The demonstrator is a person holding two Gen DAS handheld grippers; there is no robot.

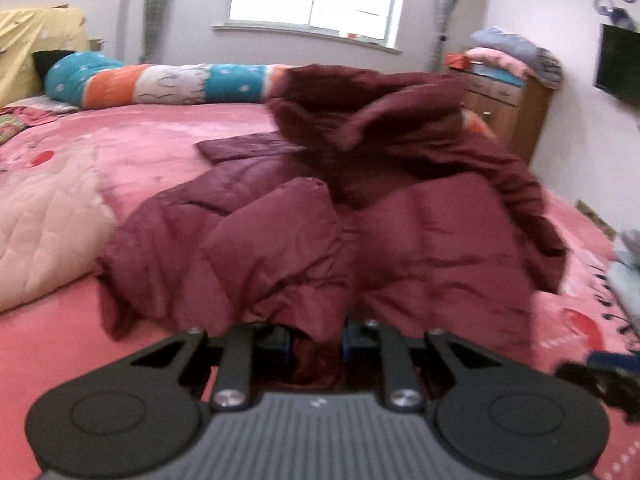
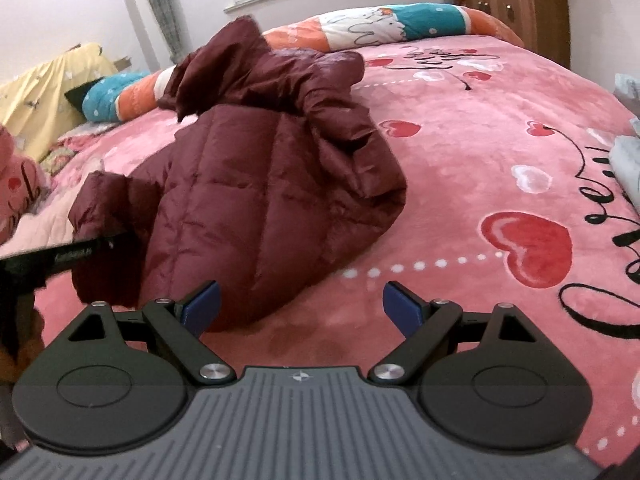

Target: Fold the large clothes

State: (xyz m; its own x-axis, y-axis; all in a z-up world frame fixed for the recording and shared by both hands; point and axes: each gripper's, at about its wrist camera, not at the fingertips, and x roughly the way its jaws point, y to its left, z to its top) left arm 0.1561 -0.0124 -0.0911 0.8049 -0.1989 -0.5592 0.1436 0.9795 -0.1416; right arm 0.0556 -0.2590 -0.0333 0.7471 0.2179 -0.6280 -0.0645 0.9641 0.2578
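Note:
A dark red puffer jacket (image 1: 360, 220) lies crumpled on the pink bed, its hood end raised toward the far side. My left gripper (image 1: 316, 340) is shut on the jacket's near hem, with red cloth bunched between its blue pads. In the right wrist view the same jacket (image 2: 256, 184) sits left of centre. My right gripper (image 2: 302, 306) hangs open just above the bedspread, its left finger (image 2: 202, 304) beside the jacket's near edge, with nothing between the pads. The left gripper's black body (image 2: 48, 260) shows at the left edge, at the jacket's corner.
A pink bedspread (image 2: 480, 160) with red hearts and black script covers the bed. A long teal, orange and white bolster (image 1: 160, 80) lies at the far side. A pale quilt (image 1: 44, 220) sits left, a wooden dresser (image 1: 508, 96) at far right, light cloth (image 2: 628, 168) at the right edge.

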